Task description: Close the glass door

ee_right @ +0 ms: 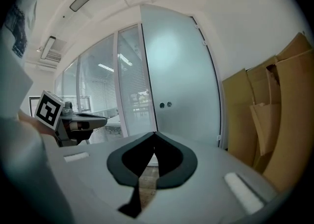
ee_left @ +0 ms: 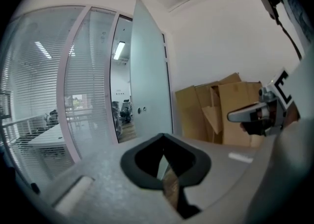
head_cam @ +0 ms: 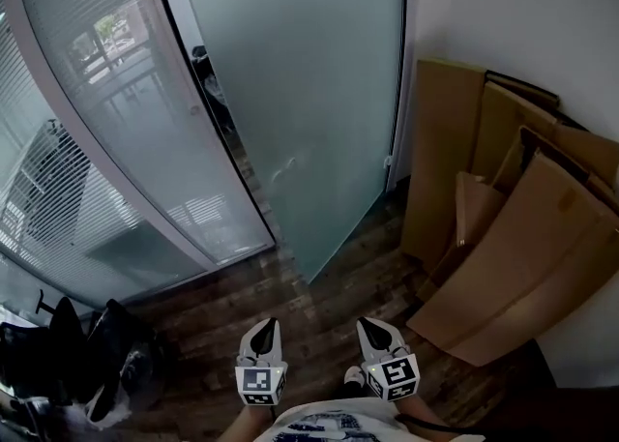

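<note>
Flattened cardboard sheets [head_cam: 513, 237] lean against the white wall [head_cam: 522, 5] at the right of the frame. A dark wooden floor [head_cam: 319, 300] fills the centre. A black bundle [head_cam: 87, 358] sits at lower left.

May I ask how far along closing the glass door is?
Nothing is done yet: the frosted glass door stands swung open toward the cardboard sheets. In hand: left tongs and right tongs, both shut and empty, held short of it. Left: pushing it closed.
</note>
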`<state>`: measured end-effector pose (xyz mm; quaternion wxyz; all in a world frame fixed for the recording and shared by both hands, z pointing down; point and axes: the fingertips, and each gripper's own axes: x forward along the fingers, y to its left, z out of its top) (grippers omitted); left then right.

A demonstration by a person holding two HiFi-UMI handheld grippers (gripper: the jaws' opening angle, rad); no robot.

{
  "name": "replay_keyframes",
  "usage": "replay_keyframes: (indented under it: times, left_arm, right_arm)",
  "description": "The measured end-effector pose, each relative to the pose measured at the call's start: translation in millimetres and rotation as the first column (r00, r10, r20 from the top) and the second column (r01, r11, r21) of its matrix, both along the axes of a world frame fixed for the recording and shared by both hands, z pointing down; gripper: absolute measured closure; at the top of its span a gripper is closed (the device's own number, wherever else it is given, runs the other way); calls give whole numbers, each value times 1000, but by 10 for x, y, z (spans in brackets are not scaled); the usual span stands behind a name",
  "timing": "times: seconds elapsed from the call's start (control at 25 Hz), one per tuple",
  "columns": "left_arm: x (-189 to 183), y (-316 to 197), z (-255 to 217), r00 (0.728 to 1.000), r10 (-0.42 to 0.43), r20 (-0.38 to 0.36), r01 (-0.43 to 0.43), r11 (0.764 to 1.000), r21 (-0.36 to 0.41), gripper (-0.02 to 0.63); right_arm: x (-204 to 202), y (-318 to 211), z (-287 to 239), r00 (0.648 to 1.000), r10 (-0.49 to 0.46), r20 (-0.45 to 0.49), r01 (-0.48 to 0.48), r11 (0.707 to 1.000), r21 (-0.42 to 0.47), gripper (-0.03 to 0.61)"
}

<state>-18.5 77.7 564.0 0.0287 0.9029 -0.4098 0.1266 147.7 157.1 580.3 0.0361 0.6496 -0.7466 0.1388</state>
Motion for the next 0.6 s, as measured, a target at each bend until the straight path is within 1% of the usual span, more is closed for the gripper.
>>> replay_keyframes:
  times: [0.12,0.28,0.44,0.6]
  left_arm:
    - [56,-86,-40,999,-41,7,40,999,12,613]
    - [5,-200,-18,995,-100,13,100,995,20,614]
    - [-173,-315,47,987,-159,38,158,987,39,612]
    - [-375,-511,182,976,-209,52,209,978,17,613]
  right_arm:
    - [58,-167,-14,999,-49,4,49,999,4,571]
    - [39,-418,-50,993,-116,6,115,993,18,571]
    - [-86,-703,-34,984,-175,25,174,985,20,571]
    - [-285,-1016,18,973,-232,20,231,973,13,571]
